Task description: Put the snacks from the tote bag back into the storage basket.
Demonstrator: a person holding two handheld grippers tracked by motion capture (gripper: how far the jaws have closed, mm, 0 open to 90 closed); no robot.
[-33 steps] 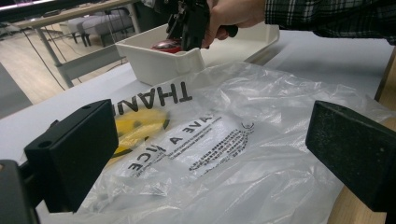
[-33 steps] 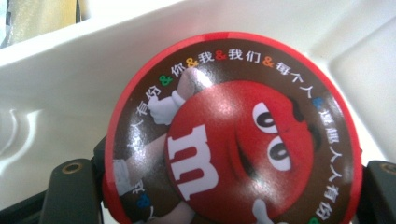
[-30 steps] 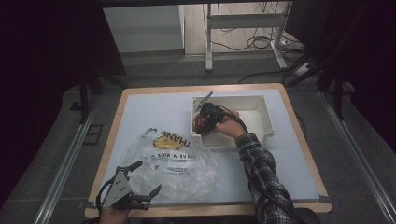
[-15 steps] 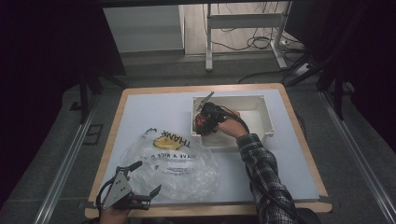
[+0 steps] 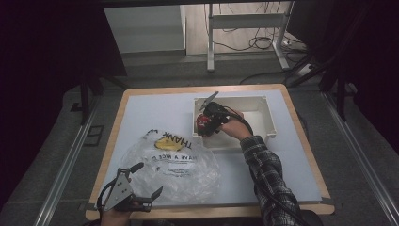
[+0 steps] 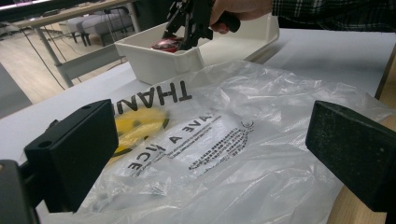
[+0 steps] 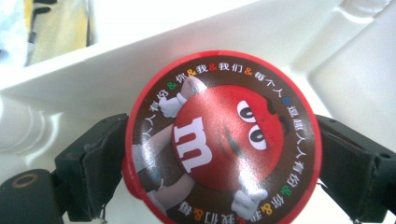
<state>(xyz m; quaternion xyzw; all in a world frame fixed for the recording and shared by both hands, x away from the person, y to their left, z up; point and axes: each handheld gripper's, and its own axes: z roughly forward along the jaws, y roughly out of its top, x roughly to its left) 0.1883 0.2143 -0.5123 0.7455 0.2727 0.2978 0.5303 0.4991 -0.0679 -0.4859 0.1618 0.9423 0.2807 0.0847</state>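
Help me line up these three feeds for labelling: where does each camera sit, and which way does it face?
High view: above the person's side, looking forward and down on the table; both forearms show.
Left gripper view: on the left gripper, looking level over the plastic bag toward the white bin; its two open jaws show.
Right gripper view: on the right gripper, facing into the bin at the red candy container between its jaws.
Shared: the bin appears in all three.
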